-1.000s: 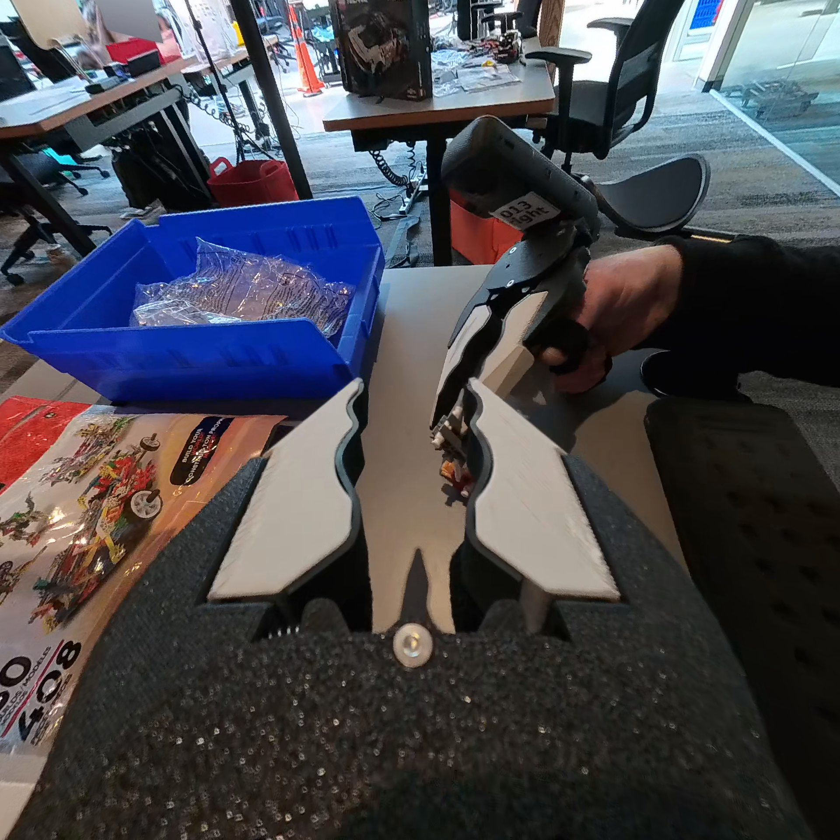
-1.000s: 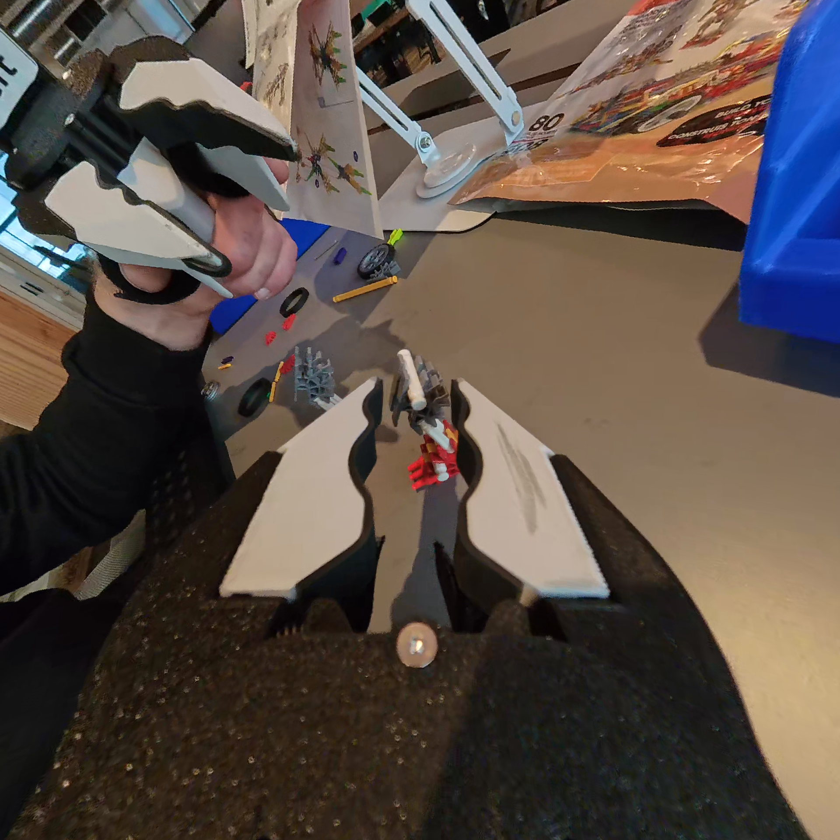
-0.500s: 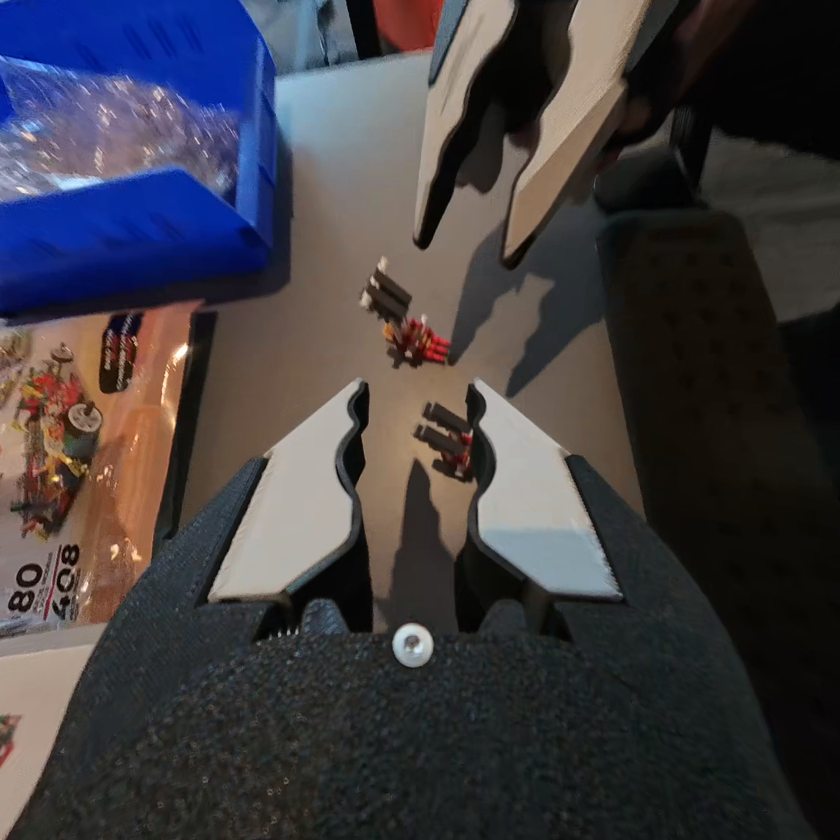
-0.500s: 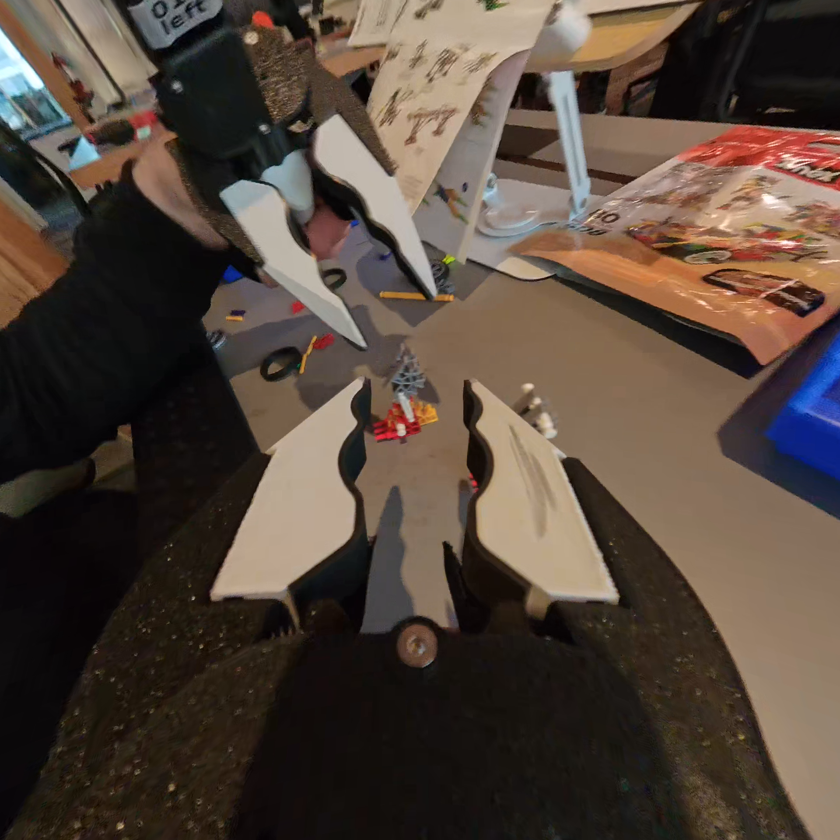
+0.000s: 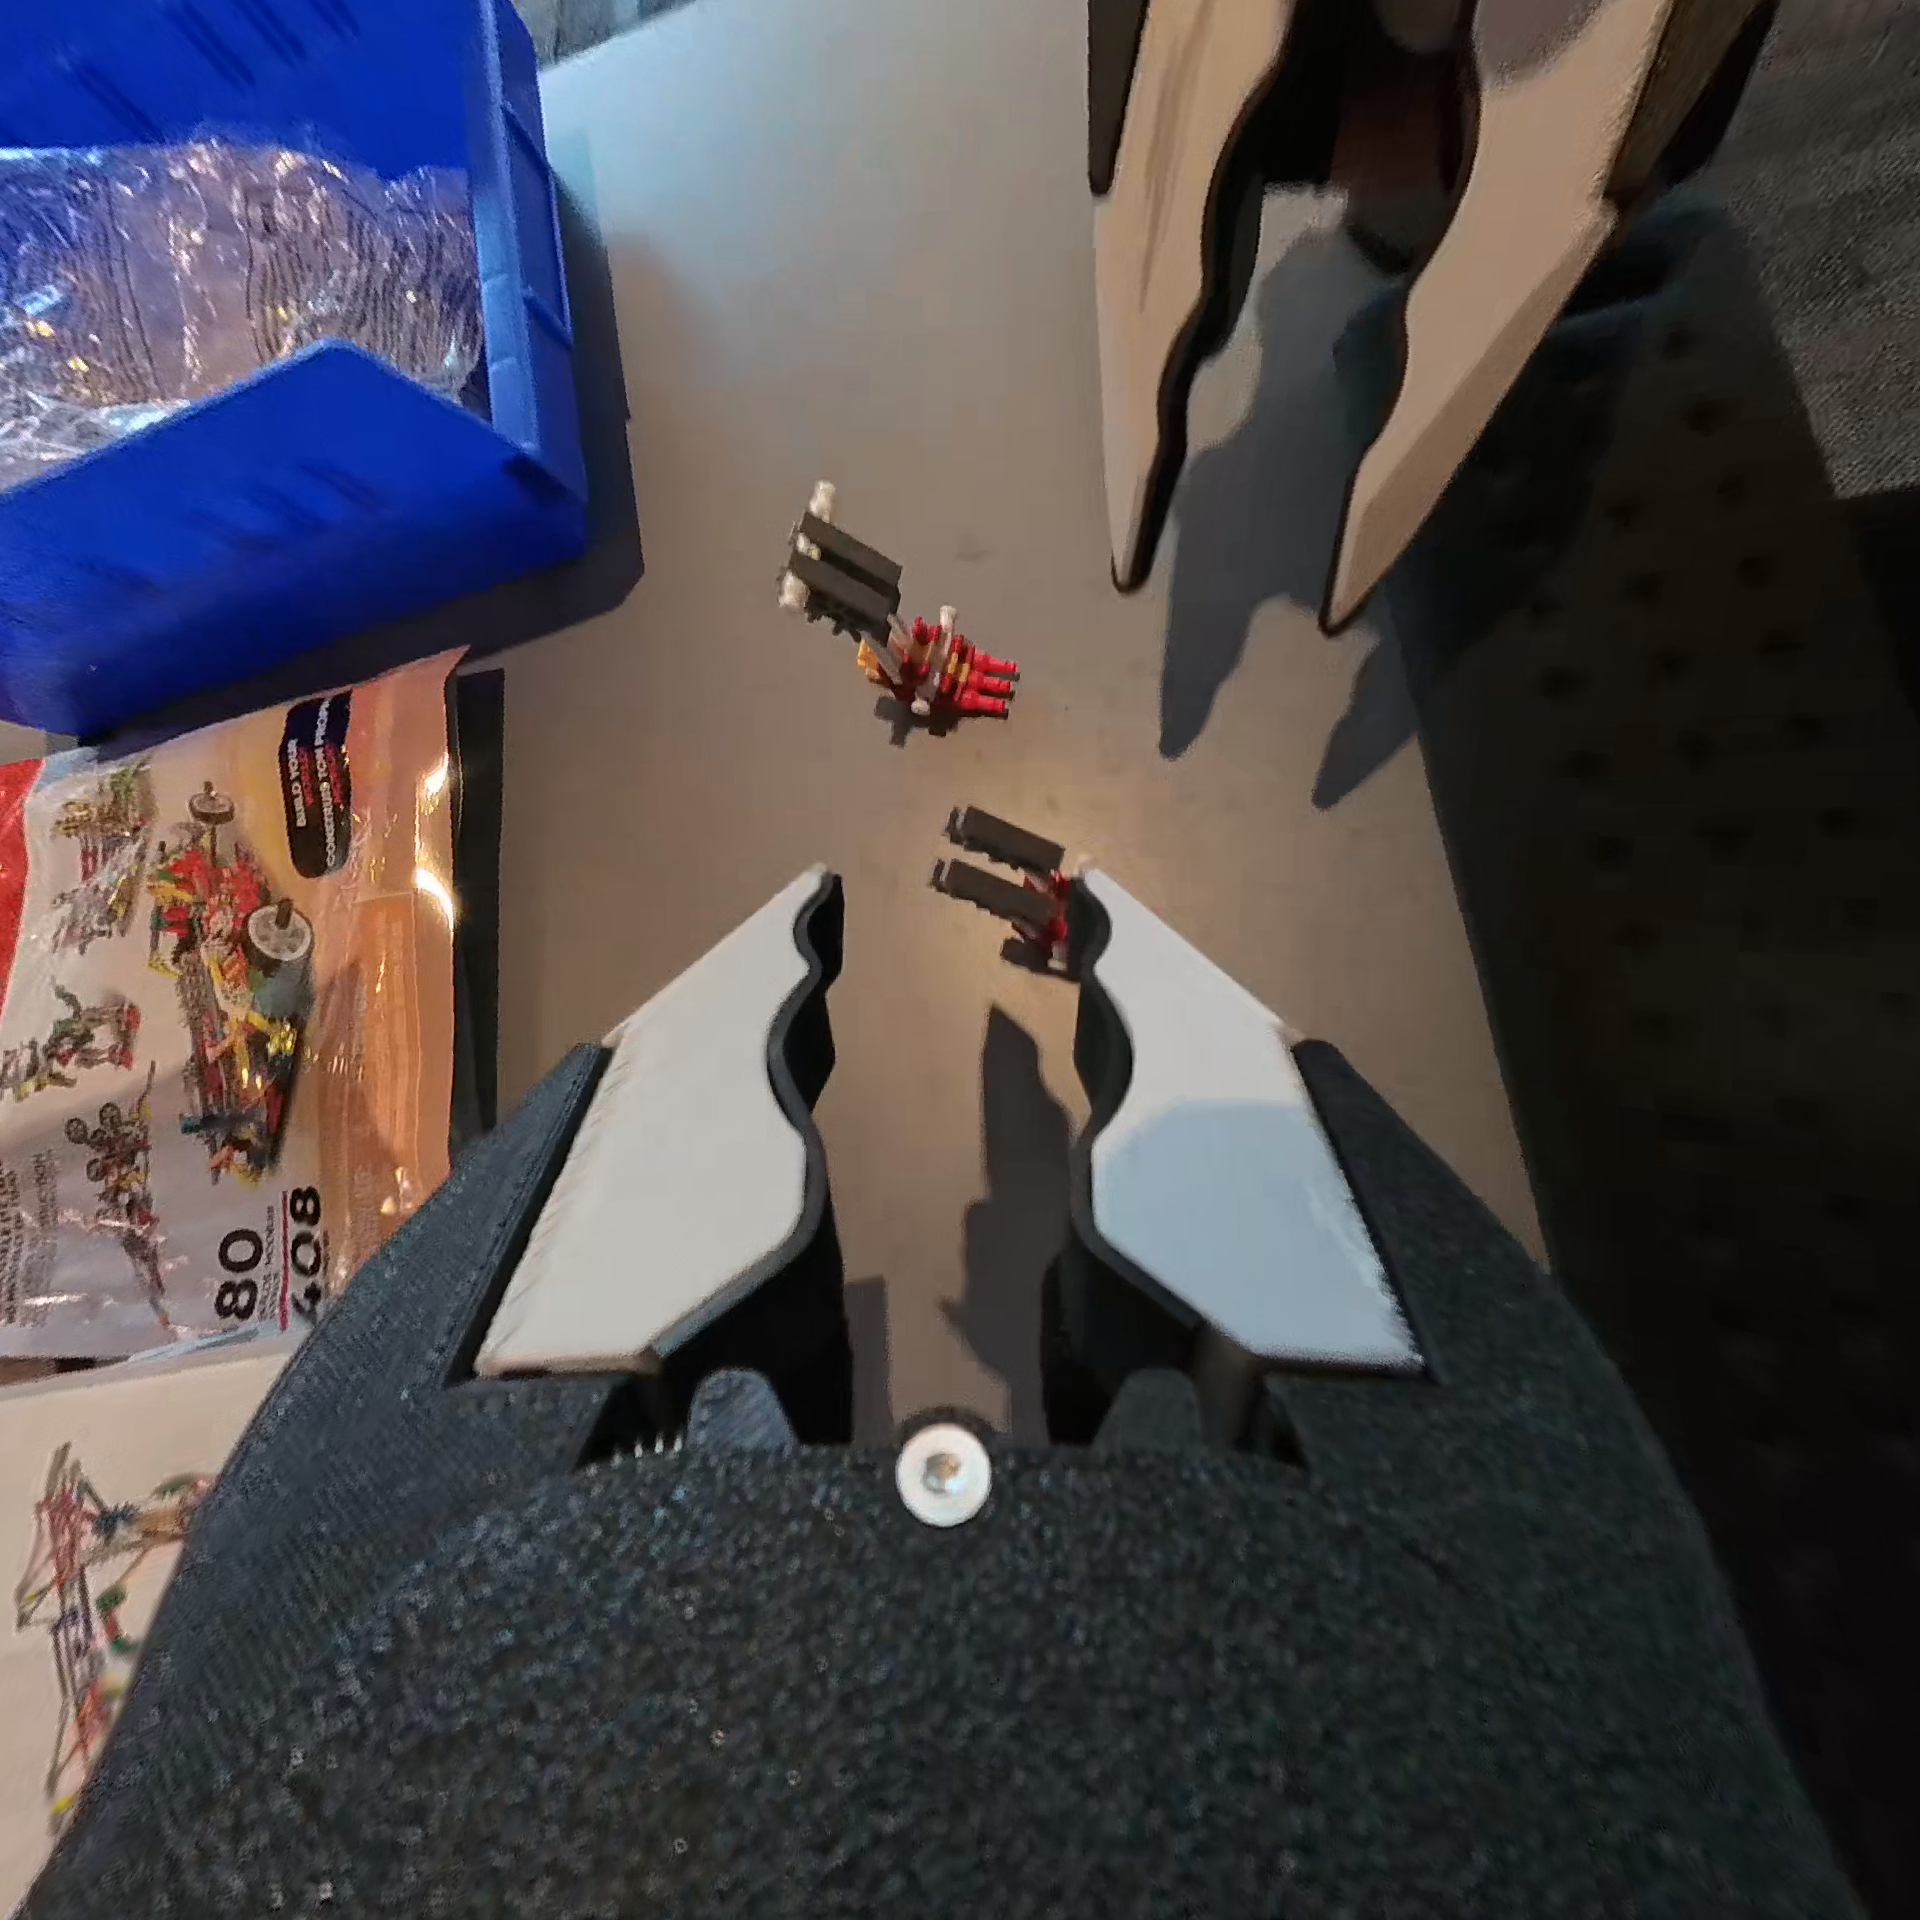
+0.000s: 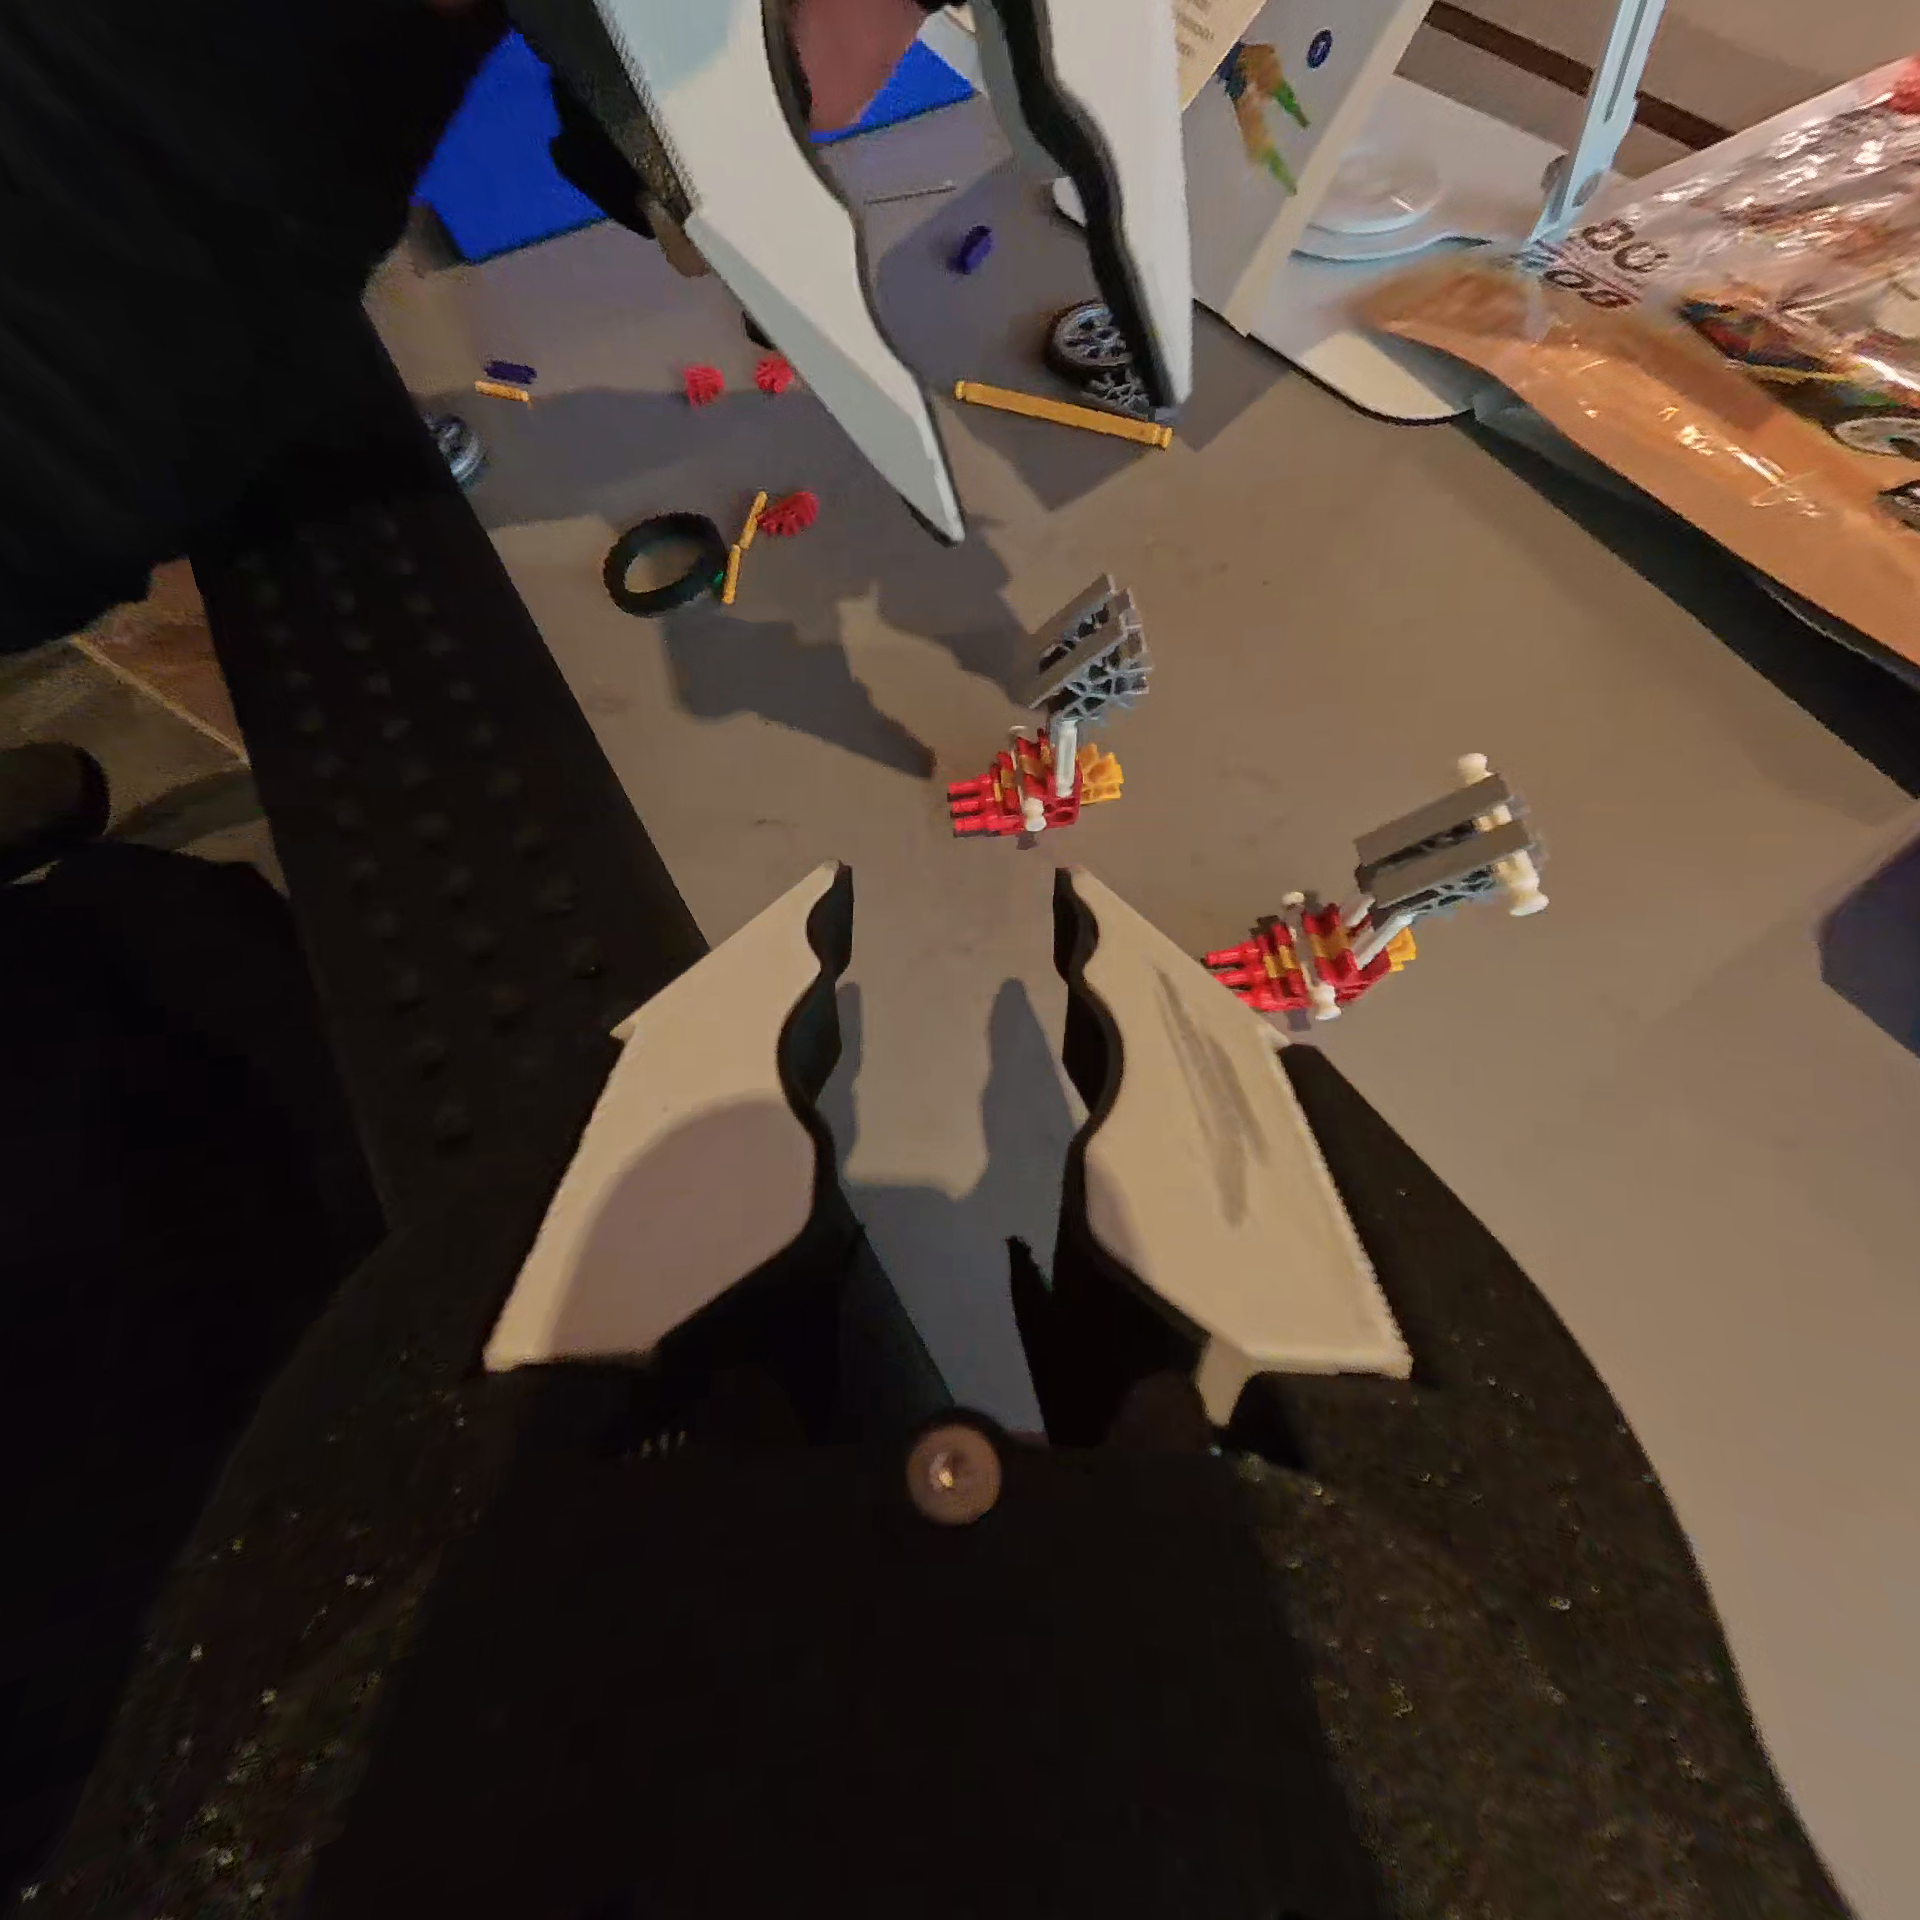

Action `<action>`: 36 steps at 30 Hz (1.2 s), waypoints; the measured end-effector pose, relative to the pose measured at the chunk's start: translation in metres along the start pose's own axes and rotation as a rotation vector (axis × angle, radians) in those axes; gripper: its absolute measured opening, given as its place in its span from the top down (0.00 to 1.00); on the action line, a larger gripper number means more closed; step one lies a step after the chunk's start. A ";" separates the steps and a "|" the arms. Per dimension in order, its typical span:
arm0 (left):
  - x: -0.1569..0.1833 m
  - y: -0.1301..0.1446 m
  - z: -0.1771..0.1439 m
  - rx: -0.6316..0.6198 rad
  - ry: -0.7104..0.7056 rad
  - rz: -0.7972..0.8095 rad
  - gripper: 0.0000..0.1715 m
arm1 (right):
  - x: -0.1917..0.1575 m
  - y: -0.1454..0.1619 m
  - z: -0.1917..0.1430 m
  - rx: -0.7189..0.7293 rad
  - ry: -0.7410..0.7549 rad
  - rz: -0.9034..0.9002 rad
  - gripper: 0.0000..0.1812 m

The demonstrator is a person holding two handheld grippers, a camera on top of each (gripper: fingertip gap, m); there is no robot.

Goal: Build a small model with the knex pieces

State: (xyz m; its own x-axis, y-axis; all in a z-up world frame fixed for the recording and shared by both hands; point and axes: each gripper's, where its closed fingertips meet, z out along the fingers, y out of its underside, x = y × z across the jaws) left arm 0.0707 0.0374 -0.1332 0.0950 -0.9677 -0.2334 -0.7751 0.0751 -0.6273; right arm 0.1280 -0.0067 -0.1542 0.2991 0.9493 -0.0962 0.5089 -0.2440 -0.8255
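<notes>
On the grey table (image 5: 727, 260) lie two small builds of red, yellow and grey pieces, apart from each other. From the left wrist view, one build (image 5: 1006, 883) lies just off the tip of the left gripper (image 5: 954, 883), beside its right finger; whether it touches is unclear. The other build (image 5: 894, 618) lies farther out, between the two grippers. The left gripper's jaws stand apart with nothing between them. The right gripper (image 5: 1226, 597) hangs over the table at the top of that view, its jaws also apart and empty.

From the right wrist view, the two builds show again: one (image 6: 1049, 727) just ahead of the right gripper (image 6: 951, 883), the second (image 6: 1382, 914) beside its right finger. The left gripper (image 6: 1060, 457) points down from above.

Loose parts lie behind it: one black tyre (image 6: 665, 566), one spoked wheel (image 6: 1091, 343), one long yellow rod (image 6: 1060, 414), three red gears (image 6: 701, 384), two purple bits (image 6: 971, 249) and two short yellow rods (image 6: 743, 545).

One blue bin (image 5: 312, 520) holding clear bags (image 5: 208, 281) sits at the left, with one printed bag (image 5: 208, 987) beside it. A white stand (image 6: 1600, 114) stands behind the printed bag.
</notes>
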 end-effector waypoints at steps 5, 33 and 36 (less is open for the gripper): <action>0.009 0.015 0.004 -0.030 -0.030 0.032 0.73 | 0.004 0.001 0.008 -0.008 0.068 0.016 0.79; 0.018 0.025 0.021 0.021 0.002 -0.063 0.72 | 0.018 -0.013 0.031 -0.044 0.183 0.045 0.81; 0.011 0.022 0.003 0.031 -0.045 -0.048 0.72 | 0.017 -0.016 0.007 -0.021 0.200 0.028 0.81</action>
State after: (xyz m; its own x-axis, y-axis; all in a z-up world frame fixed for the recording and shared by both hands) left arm 0.0565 0.0289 -0.1514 0.1603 -0.9586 -0.2352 -0.7494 0.0369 -0.6611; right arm 0.1197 0.0145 -0.1465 0.4672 0.8842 -0.0048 0.5143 -0.2761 -0.8119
